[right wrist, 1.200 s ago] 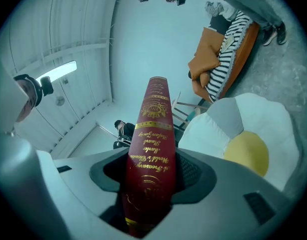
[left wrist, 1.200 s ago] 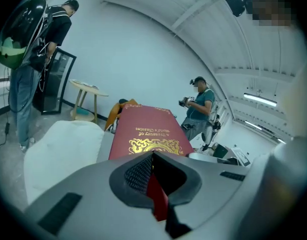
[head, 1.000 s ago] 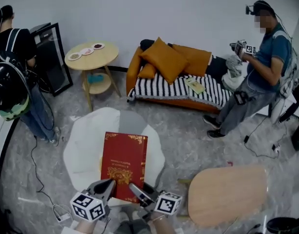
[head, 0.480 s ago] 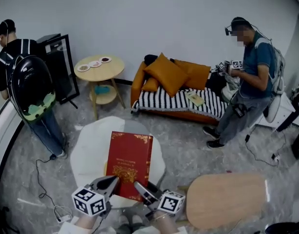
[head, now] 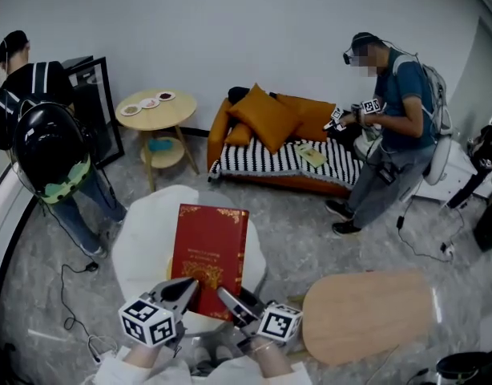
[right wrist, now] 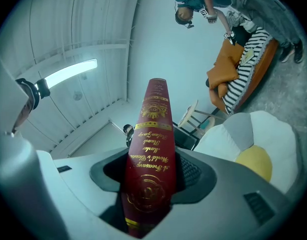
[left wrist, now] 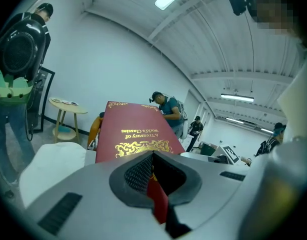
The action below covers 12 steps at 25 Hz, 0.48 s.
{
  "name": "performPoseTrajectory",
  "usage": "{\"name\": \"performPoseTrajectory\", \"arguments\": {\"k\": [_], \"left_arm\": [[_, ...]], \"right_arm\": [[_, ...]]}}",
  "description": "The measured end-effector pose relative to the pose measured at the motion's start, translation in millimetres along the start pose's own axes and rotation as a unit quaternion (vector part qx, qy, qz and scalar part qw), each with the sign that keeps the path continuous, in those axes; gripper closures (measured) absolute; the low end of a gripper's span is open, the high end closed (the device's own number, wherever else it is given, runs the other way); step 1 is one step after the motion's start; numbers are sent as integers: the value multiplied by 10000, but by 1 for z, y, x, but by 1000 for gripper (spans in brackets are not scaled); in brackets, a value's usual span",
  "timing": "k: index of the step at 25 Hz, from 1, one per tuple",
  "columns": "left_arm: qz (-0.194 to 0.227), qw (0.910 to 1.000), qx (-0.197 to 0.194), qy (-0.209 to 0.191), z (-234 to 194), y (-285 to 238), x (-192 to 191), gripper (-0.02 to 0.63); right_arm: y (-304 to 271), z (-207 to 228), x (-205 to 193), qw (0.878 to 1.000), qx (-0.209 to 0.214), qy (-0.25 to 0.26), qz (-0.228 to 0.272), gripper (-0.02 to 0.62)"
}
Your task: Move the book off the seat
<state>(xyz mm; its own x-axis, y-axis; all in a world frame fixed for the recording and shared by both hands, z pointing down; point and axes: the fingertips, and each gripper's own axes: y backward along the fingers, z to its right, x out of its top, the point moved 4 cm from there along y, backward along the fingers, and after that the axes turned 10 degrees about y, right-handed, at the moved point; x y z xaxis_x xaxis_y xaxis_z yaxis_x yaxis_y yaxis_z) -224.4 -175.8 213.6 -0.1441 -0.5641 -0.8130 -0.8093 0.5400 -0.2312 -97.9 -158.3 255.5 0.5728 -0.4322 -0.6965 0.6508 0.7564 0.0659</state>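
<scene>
**Red book clamped by both grippers above the white seat**

The book [head: 209, 251] is a large, flat hardback with a deep red, slightly glossy cover, gilt scrollwork at its corners and a gilt emblem near its near edge. In the left gripper view the gold cover title reads "A Treasury of World's Classics" [left wrist: 138, 130], seen upside down. The right gripper view shows the spine [right wrist: 151, 149] with gold bands, a round gilt crest and the same title in script. The smaller lines under it are too fine to read.

The left gripper [head: 184, 289] has its grey fingers [left wrist: 83, 194], lined with black ribbed pads, closed on the thin near edge of the cover. The right gripper [head: 230, 299] is clamped across the thick spine end, so its fingers stand well apart with the book filling the gap.

The book is held flat-side up over the seat [head: 142, 239], a soft, white, lobed cushion with a yellow round patch [right wrist: 253, 164]. In the right gripper view the book stands clear of it.
</scene>
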Motion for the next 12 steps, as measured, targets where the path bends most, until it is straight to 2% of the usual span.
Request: {"name": "performPoseTrajectory", "arguments": {"k": [7,12], "left_arm": [[-85,9996,-278,32,-13,-1,-6,600],[-381,9972,-638,15,-2,-6,-14,600]], "right_arm": [[5,8,-8,9990,-260,39,353,351],[25,1,-4,9953,-632,81,729,351]]}}
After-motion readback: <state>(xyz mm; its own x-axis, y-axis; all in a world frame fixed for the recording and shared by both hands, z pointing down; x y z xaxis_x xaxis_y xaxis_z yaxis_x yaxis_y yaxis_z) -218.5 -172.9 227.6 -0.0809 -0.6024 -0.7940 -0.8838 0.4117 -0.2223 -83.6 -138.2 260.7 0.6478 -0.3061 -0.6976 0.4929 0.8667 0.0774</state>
